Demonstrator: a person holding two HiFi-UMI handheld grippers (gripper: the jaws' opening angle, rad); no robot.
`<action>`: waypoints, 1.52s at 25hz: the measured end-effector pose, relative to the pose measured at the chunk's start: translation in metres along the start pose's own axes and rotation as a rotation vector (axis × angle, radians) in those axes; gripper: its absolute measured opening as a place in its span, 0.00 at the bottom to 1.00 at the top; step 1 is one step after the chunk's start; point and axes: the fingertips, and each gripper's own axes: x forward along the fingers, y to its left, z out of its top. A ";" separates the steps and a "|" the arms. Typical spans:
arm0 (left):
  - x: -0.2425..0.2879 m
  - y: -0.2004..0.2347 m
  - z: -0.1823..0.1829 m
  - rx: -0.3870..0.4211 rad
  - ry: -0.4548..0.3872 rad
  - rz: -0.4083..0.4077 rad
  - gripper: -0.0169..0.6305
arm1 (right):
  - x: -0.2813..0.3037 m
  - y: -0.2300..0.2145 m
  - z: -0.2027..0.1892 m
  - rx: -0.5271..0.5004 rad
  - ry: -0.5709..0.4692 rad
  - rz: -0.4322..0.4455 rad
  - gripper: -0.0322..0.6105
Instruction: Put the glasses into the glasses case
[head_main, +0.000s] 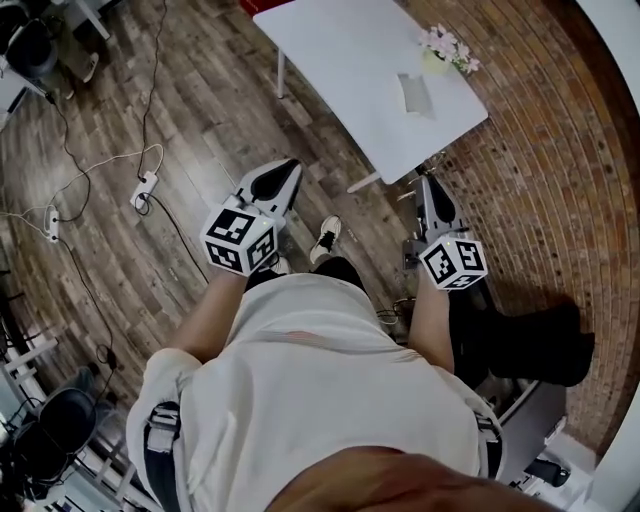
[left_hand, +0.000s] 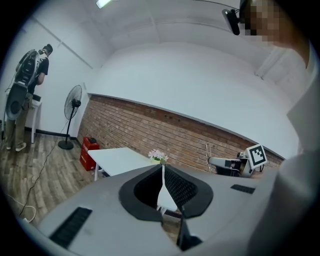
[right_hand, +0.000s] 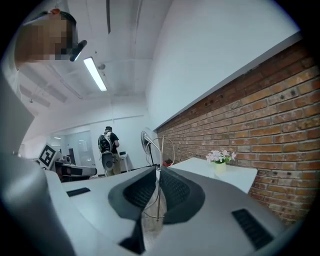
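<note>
A grey glasses case (head_main: 414, 95) lies on the white table (head_main: 340, 60) near a small pot of pink flowers (head_main: 445, 48). Both grippers hang in the air short of the table, above the floor. The left gripper (head_main: 288, 168) is shut with nothing in it; its tips (left_hand: 162, 169) meet. The right gripper (head_main: 428, 182) is shut on thin wire-framed glasses (right_hand: 160, 150), whose frame sticks up past the closed tips (right_hand: 159, 170). One clear lens (right_hand: 150, 217) shows low between the jaws. In the head view the glasses are too thin to make out.
Cables and a power strip (head_main: 145, 186) trail over the wood floor at left. A brick wall (head_main: 540, 150) runs behind the table. A red box (left_hand: 89, 149) and a standing fan (left_hand: 73, 106) sit beyond it. A person (left_hand: 31, 75) stands far off.
</note>
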 end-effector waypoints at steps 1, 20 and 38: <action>0.005 0.004 0.005 0.005 -0.005 0.006 0.07 | 0.009 -0.003 0.005 -0.004 -0.005 0.009 0.18; 0.220 0.012 0.067 0.097 0.033 -0.023 0.07 | 0.117 -0.184 0.056 0.063 -0.044 -0.027 0.18; 0.368 0.092 0.084 0.079 0.145 -0.173 0.07 | 0.213 -0.261 0.050 0.129 0.006 -0.219 0.18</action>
